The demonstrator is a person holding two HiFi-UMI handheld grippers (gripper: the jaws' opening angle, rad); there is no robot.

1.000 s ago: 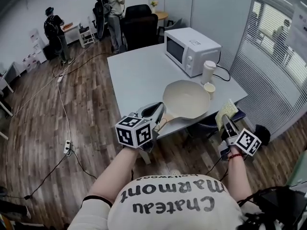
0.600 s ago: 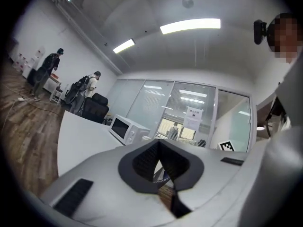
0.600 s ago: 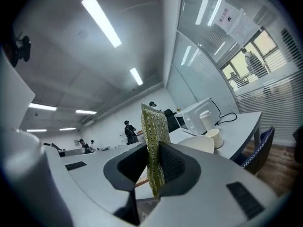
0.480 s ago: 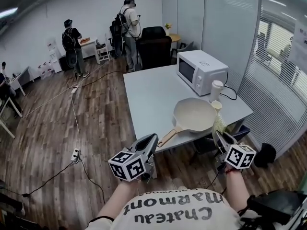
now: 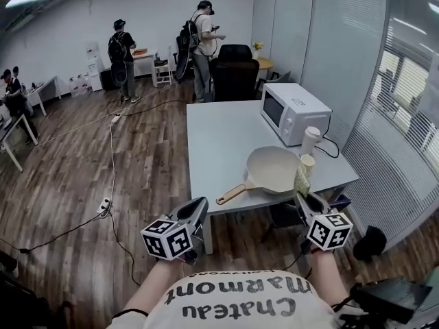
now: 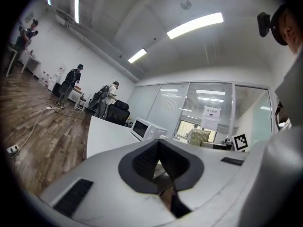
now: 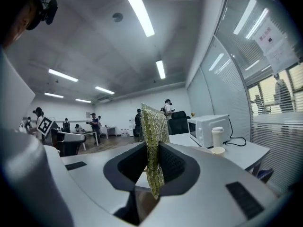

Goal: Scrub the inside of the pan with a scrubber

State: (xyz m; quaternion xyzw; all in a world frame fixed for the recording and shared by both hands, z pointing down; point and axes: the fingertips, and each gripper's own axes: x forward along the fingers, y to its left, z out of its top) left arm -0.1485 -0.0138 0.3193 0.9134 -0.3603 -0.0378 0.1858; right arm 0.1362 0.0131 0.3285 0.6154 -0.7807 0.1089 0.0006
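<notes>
A cream pan (image 5: pixel 273 168) with a wooden handle (image 5: pixel 230 195) lies on the white table (image 5: pixel 219 139) near its front edge. My right gripper (image 5: pixel 302 196) is held in front of the table. It is shut on a yellow-green scrubber (image 5: pixel 302 180) that stands upright between its jaws and also fills the right gripper view (image 7: pixel 152 141). Lower left, my left gripper (image 5: pixel 200 205) hangs over the floor short of the table. It is shut with nothing in it, and its jaws meet in the left gripper view (image 6: pixel 158 145). Neither gripper touches the pan.
A white microwave (image 5: pixel 295 112) stands at the table's right side, with a white lidded cup (image 5: pixel 310 140) and a small paper cup (image 5: pixel 306 162) beside the pan. A black chair (image 5: pixel 233 77) stands behind the table. Two people (image 5: pixel 204 40) stand far back. A cable (image 5: pixel 110 184) runs over the wooden floor.
Both grippers have drawn back from the table toward me. The left one has left the pan handle's side. The scrubber stays in the right gripper, and the head view has lifted.
</notes>
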